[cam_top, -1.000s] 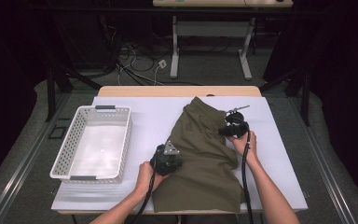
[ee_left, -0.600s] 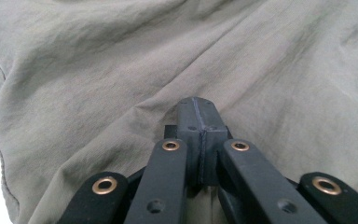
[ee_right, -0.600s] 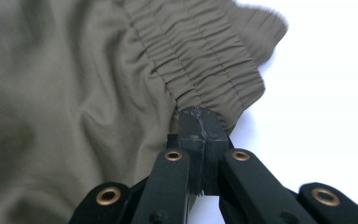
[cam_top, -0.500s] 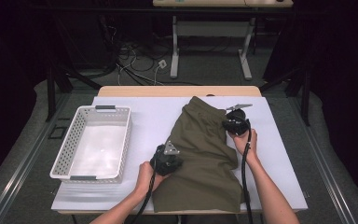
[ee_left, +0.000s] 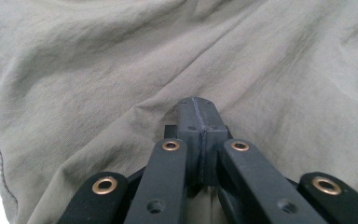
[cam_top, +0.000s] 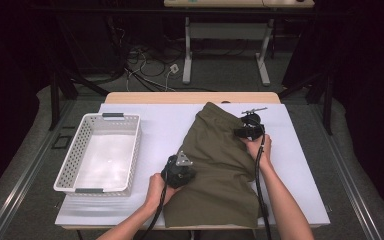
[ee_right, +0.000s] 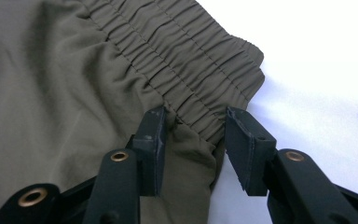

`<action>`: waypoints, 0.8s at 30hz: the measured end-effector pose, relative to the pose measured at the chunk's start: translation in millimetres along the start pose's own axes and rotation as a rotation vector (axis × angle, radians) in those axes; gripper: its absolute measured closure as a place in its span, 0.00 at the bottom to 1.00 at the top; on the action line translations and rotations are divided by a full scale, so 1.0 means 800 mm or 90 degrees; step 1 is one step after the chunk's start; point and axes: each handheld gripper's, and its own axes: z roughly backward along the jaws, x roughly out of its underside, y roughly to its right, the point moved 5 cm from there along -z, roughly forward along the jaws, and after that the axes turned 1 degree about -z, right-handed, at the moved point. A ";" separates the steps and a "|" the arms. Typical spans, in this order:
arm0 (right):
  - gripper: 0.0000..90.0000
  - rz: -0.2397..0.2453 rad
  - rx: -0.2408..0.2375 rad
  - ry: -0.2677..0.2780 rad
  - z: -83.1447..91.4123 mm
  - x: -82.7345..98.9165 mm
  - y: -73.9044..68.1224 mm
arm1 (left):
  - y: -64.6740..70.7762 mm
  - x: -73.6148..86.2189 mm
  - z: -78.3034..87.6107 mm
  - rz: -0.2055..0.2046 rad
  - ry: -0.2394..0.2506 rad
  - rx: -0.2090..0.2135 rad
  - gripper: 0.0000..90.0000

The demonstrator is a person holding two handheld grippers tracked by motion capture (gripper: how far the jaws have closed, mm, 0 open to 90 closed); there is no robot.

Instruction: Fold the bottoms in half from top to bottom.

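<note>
Olive shorts [cam_top: 215, 165] are lying folded on the white table cover [cam_top: 300, 165], to the right of the white basket [cam_top: 102, 152], with the elastic waistband [ee_right: 200, 60] at the far end. The person is working on them with both tools, apparently folding or straightening the cloth.

The right gripper [cam_top: 247, 131] is sitting at the waistband's right-hand corner. Its jaws have just been opening: in the right gripper view they are standing apart, one on either side of the waistband's near end, and the pads are not pressing the fabric. Compared with the high view a second ago, this gripper is sitting slightly nearer the person and further over the cloth, and the shorts look much the same shape as before. That reads as a grip being let go or reset at the corner rather than a fold carried through, so the next fold is probably not yet begun.

The left gripper [cam_top: 179, 172] is resting on the left edge of the shorts, about halfway down. Its jaws are closed tight against each other in the left gripper view, lying on the fabric; whether a thin pinch of cloth is caught between them cannot be told. It is sitting where it was a second ago.

No brand, label or readable writing is showing on the shorts, the basket or the tools.
</note>
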 end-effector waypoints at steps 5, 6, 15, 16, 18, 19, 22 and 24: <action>0.51 0.002 0.053 -0.020 -0.005 0.003 -0.002 | 0.000 0.000 0.000 0.000 0.000 0.000 0.99; 0.52 -0.005 0.052 -0.031 -0.009 0.005 0.000 | 0.000 0.000 0.000 -0.001 -0.001 0.001 0.99; 0.87 -0.012 0.005 0.000 -0.009 0.009 0.004 | 0.000 0.000 0.000 0.001 0.002 -0.001 0.99; 0.91 -0.018 -0.003 0.000 -0.009 0.009 0.004 | 0.000 0.000 0.000 0.001 0.002 0.000 0.99; 0.95 -0.032 -0.019 -0.001 -0.008 0.010 0.005 | -0.001 0.000 0.000 0.000 0.001 0.002 0.99; 0.95 -0.038 -0.031 0.001 -0.007 0.010 0.005 | -0.001 0.000 0.000 0.000 0.001 0.002 0.99; 0.96 -0.054 -0.068 0.000 -0.002 0.011 0.008 | -0.001 0.000 0.000 0.004 0.001 0.005 0.99; 0.96 -0.061 -0.093 0.012 0.008 0.009 0.006 | -0.001 0.000 0.000 0.008 0.003 0.007 0.99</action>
